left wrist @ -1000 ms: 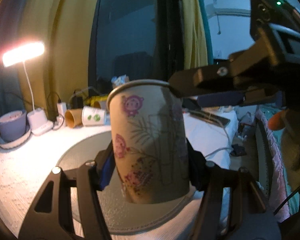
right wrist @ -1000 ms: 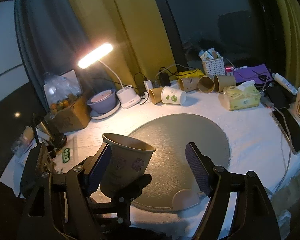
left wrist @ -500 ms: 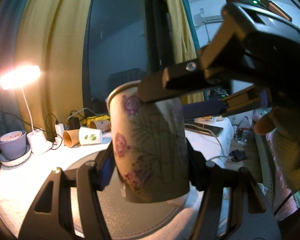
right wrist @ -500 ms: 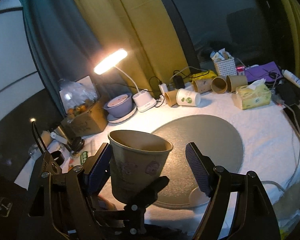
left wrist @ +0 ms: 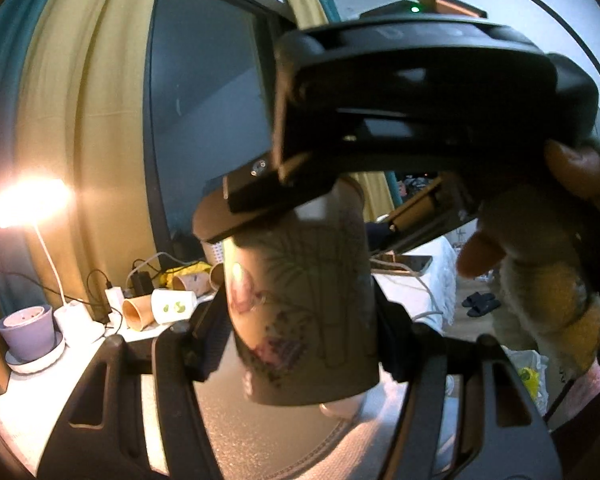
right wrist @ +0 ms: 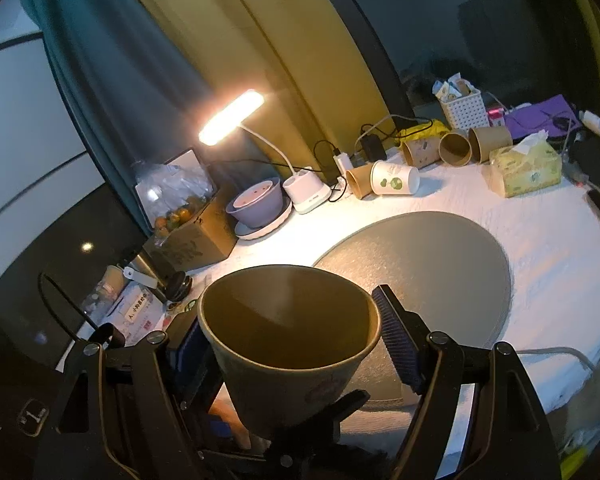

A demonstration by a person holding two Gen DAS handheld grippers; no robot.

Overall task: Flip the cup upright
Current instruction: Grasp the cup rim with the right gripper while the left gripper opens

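Observation:
A brown paper cup with pink and purple flower prints (left wrist: 304,308) stands mouth up in the air, and my left gripper (left wrist: 300,324) is shut on its lower body. In the right wrist view its open mouth (right wrist: 288,320) sits between the fingers of my right gripper (right wrist: 292,344), which is open around the rim; the right blue pad (right wrist: 396,344) stands just off it. From the left wrist view the right gripper's black body (left wrist: 400,128) covers the cup's top. The round grey mat (right wrist: 420,276) lies below.
Several paper cups lie on their sides at the table's back (right wrist: 392,178), beside a lit desk lamp (right wrist: 232,120), a purple bowl (right wrist: 256,202), a tissue box (right wrist: 526,164), a white basket (right wrist: 462,108), cables, and a cardboard box (right wrist: 192,236). A phone (left wrist: 412,264) lies at the right edge.
The cup in my left gripper has risen and closed in on my right gripper, whose fingers now straddle its rim. The right gripper's body now fills the upper left wrist view.

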